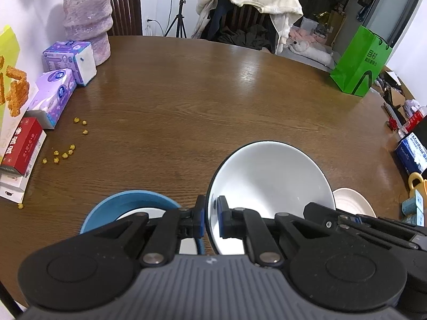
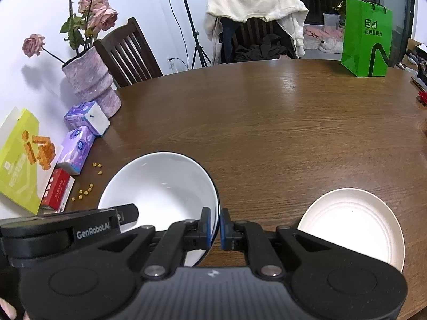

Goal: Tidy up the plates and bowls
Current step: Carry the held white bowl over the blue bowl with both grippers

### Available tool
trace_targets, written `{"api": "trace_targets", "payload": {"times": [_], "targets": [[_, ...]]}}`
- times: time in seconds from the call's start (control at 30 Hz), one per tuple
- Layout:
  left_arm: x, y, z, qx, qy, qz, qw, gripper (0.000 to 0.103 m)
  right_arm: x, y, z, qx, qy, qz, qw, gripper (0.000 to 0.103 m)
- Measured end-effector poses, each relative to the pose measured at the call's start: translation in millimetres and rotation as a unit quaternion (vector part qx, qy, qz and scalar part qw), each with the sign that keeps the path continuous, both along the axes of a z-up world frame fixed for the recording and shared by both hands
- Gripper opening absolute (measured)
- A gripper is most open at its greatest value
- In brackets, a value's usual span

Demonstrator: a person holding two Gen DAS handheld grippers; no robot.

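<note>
While above the surface (image 1: 186, 93), left tongs (image 1: 211, 217) clamp the white bowl (image 1: 269, 176) rim. Right tongs (image 2: 214, 226) clamp its opposite rim.

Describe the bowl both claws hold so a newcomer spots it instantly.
On the round wooden table, at the near edge, sit three dishes. The white bowl is the middle one, between a blue bowl and a cream plate. It alone has a dark rim.

One white bowl (image 1: 269, 178) between the fingers, one blue bowl (image 1: 128, 202) left of them, one cream plate (image 2: 352, 221) right, three tissue packs (image 1: 53, 96) far left
</note>
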State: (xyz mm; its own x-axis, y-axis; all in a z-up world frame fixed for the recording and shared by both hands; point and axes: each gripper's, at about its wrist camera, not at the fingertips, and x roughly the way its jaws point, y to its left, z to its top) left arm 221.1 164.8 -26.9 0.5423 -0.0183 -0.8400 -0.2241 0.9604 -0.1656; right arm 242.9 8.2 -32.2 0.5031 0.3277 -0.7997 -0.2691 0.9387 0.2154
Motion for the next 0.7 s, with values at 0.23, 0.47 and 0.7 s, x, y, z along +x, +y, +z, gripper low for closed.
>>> {"api": "trace_targets", "payload": {"times": [0.23,0.47,0.7], "targets": [[-9,10,0,0.001,0.0,-0.001,1.0,0.009,-13,16,1,-0.003,0.001,0.0,1.0,0.007],[-22,30,0,-0.002,-0.003,0.001,1.0,0.009,-24,31,4,-0.005,-0.003,0.003,1.0,0.007],[-33,46,2,-0.005,-0.003,0.009,0.9999,0.009,-32,49,5,-0.01,-0.002,0.011,1.0,0.007]]}}
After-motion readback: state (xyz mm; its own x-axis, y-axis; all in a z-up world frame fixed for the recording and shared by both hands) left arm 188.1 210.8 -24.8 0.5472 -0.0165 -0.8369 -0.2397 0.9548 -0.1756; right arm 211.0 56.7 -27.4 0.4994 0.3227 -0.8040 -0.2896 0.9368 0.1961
